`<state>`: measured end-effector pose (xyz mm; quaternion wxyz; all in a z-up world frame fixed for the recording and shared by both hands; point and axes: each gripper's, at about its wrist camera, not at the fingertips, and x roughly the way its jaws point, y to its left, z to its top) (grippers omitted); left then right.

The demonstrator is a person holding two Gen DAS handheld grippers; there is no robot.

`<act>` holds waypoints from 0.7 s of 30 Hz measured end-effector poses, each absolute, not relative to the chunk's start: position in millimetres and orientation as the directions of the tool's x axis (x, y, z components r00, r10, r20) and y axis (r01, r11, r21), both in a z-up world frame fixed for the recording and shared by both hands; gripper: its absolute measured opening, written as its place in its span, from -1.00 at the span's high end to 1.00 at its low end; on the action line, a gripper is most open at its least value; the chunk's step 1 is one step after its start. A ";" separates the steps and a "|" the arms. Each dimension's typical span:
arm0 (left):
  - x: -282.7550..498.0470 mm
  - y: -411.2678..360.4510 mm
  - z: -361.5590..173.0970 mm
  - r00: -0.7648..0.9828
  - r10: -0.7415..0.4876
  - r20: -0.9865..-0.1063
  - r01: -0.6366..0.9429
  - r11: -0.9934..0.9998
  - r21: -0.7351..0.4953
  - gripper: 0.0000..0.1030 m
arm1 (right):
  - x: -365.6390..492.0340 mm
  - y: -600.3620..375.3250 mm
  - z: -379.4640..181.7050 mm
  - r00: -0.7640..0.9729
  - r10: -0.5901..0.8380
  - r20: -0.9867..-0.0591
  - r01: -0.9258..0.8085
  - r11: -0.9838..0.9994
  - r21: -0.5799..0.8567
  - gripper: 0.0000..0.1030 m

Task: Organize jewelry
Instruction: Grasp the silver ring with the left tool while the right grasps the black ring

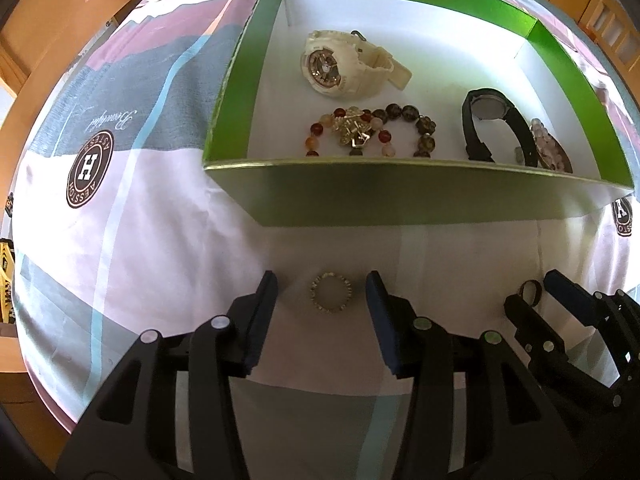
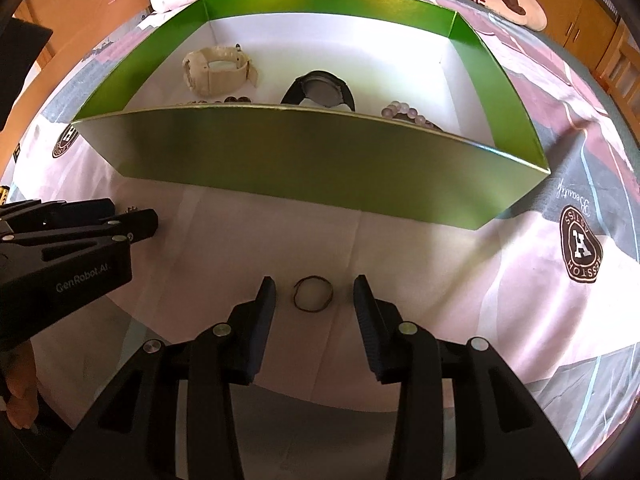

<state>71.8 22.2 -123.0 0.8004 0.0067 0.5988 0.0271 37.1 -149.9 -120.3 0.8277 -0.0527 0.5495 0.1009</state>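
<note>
Green card walls and a white floor make up the one open box point(image 1: 420, 200) lying just past both your grippers on the printed bedsheet point(image 1: 120, 240). Inside it you can count two watches, a chunky cream one point(image 1: 344, 64) and a black one point(image 1: 492, 128) standing on its strap, plus what look like three bead bracelets: a mixed amber and red one point(image 1: 344, 132) with a gold ornament lying on it, a dark brown one point(image 1: 416, 128), and a pale pink one point(image 1: 550, 148) at the far right (the near wall cuts off the lower edge of all three, so the count is not certain).

Outside the box lie two small rings. Your left gripper point(image 1: 322, 292) stands spread, its dark blue pads either side of a studded metal ring point(image 1: 331, 293) flat on the sheet, neither pad touching it. Your right gripper point(image 2: 314, 294) is likewise spread around a thin brown wire-like hoop point(image 2: 313, 294), with clear cloth on both sides.

From the right wrist view the box's front wall hides most of the bracelets, and the left gripper's tips hide nearly all of the studded ring. A hand shows partly at the left edge.
</note>
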 end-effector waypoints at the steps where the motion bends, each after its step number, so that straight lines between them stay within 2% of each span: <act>1: 69.8 20.3 -122.1 0.284 0.057 -0.957 -0.032 0.998 0.050 0.08 | 37.1 -149.7 -120.8 0.377 0.108 -0.920 -0.222 0.975 0.024 0.21; 3: 68.3 17.6 -123.2 0.288 0.066 -0.955 -0.023 0.998 0.062 0.12 | 37.2 -147.6 -121.1 0.381 0.106 -0.919 -0.221 0.975 0.021 0.21; 5: 67.5 13.3 -126.1 0.287 0.054 -0.957 -0.015 0.999 0.052 0.28 | 36.4 -147.7 -121.0 0.387 0.108 -0.916 -0.222 0.975 0.021 0.23; 7: 66.2 9.9 -124.6 0.288 0.060 -0.956 -0.010 0.998 0.060 0.43 | 34.8 -148.0 -120.7 0.392 0.118 -0.913 -0.226 0.974 0.029 0.55; 9: 64.8 3.8 -123.5 0.290 0.066 -0.955 0.002 0.998 0.070 0.58 | 35.0 -146.1 -120.8 0.395 0.115 -0.911 -0.229 0.973 0.024 0.58; 21: 59.3 13.7 -96.7 0.318 -0.006 -0.948 -0.024 1.000 -0.015 0.59 | 37.0 -158.9 -106.4 0.421 0.157 -0.893 -0.197 0.977 0.079 0.60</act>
